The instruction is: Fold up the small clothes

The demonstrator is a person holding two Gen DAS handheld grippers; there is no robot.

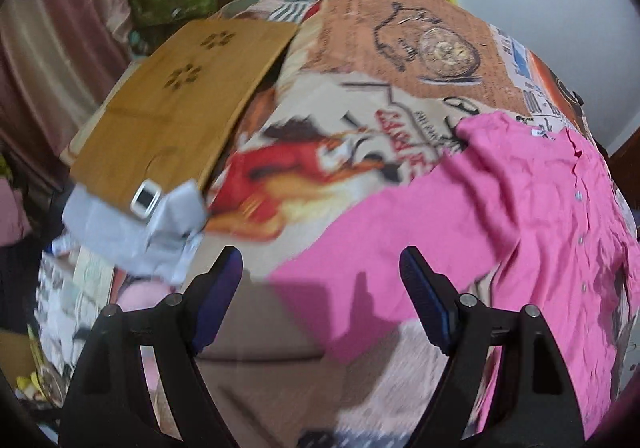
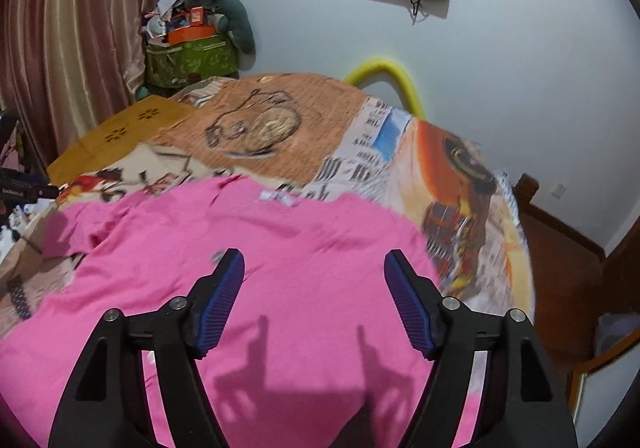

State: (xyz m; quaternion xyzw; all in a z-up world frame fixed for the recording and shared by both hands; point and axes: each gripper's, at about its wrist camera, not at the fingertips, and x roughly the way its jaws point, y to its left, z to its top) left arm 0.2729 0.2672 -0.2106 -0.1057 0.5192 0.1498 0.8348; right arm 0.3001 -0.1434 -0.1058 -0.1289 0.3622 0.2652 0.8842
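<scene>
A pink button-up shirt [image 1: 540,216] lies spread on a bed with a printed cover [image 1: 360,96]. In the left wrist view one long sleeve stretches from the shirt toward the lower left, under my left gripper [image 1: 322,262], which hangs above it, open, with nothing between its blue pads. In the right wrist view the pink shirt [image 2: 280,248] fills the middle, and my right gripper [image 2: 314,264] hovers over its body, open and holding nothing. Shadows of both fingers fall on the fabric below.
A wooden board [image 1: 180,108] lies on the bed's left side, with a folded grey-white garment [image 1: 136,224] at its near end. A green bin [image 2: 188,60] of clutter stands by the curtain. A yellow tube [image 2: 392,80] arches behind the bed. The bed's right edge drops to a wooden frame [image 2: 560,232].
</scene>
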